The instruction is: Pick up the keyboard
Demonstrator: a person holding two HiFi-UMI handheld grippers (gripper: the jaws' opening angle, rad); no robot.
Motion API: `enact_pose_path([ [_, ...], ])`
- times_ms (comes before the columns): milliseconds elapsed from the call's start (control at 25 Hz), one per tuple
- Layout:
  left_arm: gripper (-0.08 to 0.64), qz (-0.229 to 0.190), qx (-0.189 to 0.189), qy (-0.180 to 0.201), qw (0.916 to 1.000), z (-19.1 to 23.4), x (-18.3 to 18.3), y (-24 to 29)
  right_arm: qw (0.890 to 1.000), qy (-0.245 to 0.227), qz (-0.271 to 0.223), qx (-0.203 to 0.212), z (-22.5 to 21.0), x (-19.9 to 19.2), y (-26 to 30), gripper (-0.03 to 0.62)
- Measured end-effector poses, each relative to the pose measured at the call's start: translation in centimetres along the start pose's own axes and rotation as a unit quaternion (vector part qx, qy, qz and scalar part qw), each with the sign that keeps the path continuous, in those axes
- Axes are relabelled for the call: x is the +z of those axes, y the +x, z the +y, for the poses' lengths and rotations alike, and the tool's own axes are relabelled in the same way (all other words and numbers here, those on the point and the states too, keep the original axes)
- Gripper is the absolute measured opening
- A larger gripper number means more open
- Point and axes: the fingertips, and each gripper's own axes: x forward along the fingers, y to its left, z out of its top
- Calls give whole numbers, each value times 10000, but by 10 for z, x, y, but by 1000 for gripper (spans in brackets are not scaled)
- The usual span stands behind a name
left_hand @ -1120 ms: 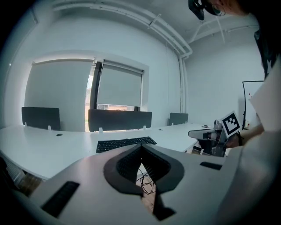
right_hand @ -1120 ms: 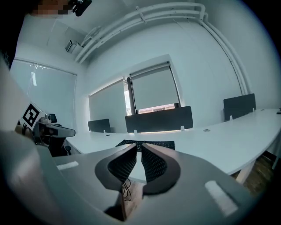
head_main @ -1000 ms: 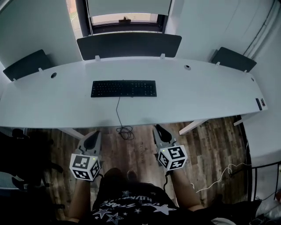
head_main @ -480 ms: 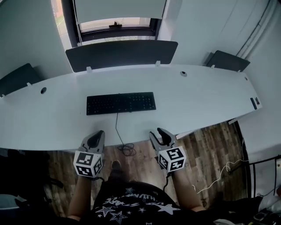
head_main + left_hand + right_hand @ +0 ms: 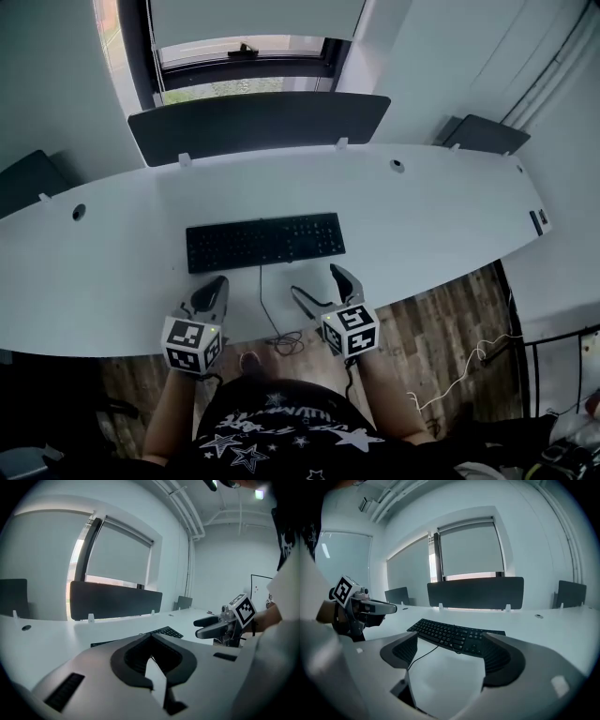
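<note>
Approach step: the black keyboard lies flat on the white bench, just ahead of both my grippers, untouched. My left gripper has its jaws together; on my right gripper the jaws have just been opening and stand apart, empty. Next, I judge, the right jaws must straddle the keyboard's near edge and close.

The keyboard lies mid-tabletop, before the divider panel. Its cable runs off the near edge, between the left gripper and the right gripper.
</note>
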Motion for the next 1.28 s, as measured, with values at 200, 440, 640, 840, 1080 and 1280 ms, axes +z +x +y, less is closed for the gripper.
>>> enact_pose_path([
  [200, 9, 75, -202, -55, 9998, 22, -2, 19, 9978, -369, 514, -207, -6, -7, 26, 425],
  [440, 9, 274, -297, 154, 9991, 31, -9, 39, 9895, -872, 1144, -150, -14, -29, 35, 423],
  [640, 9, 387, -259, 139, 9988, 25, -12, 52, 9746, -1643, 1518, 63, -38, -42, 45, 425],
  [840, 9, 405, 181, 14, 9990, 30, -9, 62, 9434, -2665, 1872, 629, -57, -49, 73, 540],
  [1080, 9, 323, 696, -135, 9970, 33, 4, 68, 8950, -3619, 2323, 1182, -78, -57, 109, 565],
  [1280, 9, 306, 965, -314, 9944, 34, -2, 67, 8642, -4066, 2515, 1565, -80, -63, 139, 565],
])
